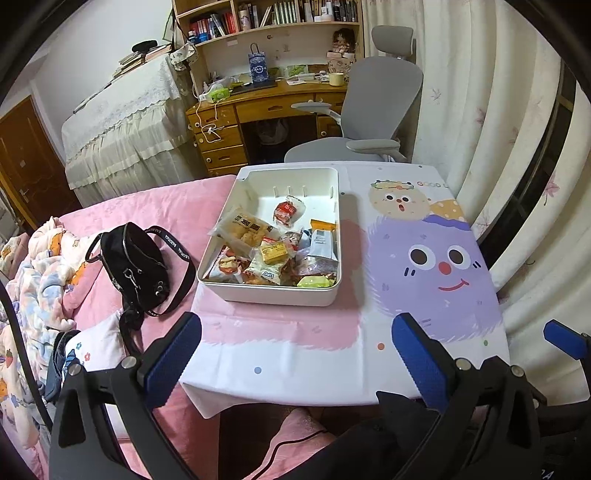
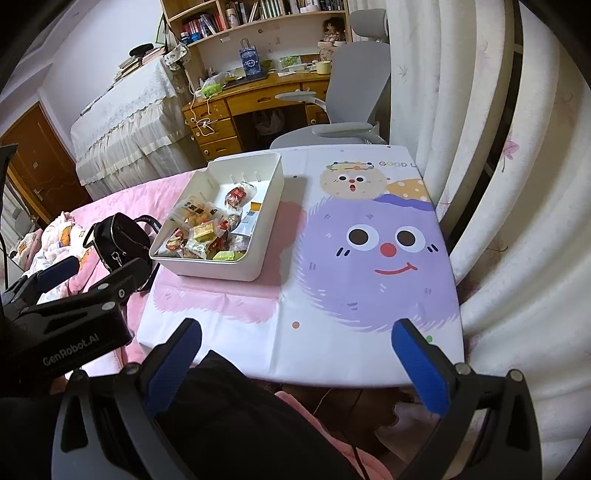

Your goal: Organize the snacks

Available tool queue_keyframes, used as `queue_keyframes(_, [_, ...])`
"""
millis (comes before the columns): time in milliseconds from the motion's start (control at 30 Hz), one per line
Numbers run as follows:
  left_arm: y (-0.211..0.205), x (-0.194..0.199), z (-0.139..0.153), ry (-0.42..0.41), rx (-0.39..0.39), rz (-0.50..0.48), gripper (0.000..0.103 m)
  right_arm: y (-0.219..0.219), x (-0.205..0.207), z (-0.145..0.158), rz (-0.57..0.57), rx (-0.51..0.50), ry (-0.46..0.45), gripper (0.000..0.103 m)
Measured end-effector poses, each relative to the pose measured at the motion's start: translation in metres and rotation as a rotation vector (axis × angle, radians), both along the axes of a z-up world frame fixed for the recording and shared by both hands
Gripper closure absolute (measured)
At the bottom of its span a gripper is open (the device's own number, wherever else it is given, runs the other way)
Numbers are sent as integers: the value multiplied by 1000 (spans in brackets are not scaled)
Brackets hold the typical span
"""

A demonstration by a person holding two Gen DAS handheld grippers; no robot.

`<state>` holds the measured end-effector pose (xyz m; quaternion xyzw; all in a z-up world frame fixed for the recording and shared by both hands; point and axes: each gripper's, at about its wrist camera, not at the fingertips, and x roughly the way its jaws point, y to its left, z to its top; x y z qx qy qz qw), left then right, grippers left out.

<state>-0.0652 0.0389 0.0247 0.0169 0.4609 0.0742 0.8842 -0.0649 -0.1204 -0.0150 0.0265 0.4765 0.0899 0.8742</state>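
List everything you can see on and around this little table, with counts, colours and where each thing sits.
bin: one, white, on table's left half
snack packets: a dozen or so, mixed red, yellow, orange, green, piled in bin
tablecloth: one, white and pink with purple cartoon face, covering table
handbag: one, black, on pink bed left of table
office chair: one, grey, behind table
desk: one, wooden, far back
left gripper: blue pads, open, empty
right gripper: blue pads, open, empty

A home bedroom: pink bed (image 1: pixel 155 206), wooden desk (image 1: pixel 258 107), bookshelves (image 1: pixel 266 18).
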Motion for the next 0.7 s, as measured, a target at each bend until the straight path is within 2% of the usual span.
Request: queue_keyframes(700, [14, -1, -8, 28, -11, 3, 1, 15, 6, -7, 5, -3, 29, 0])
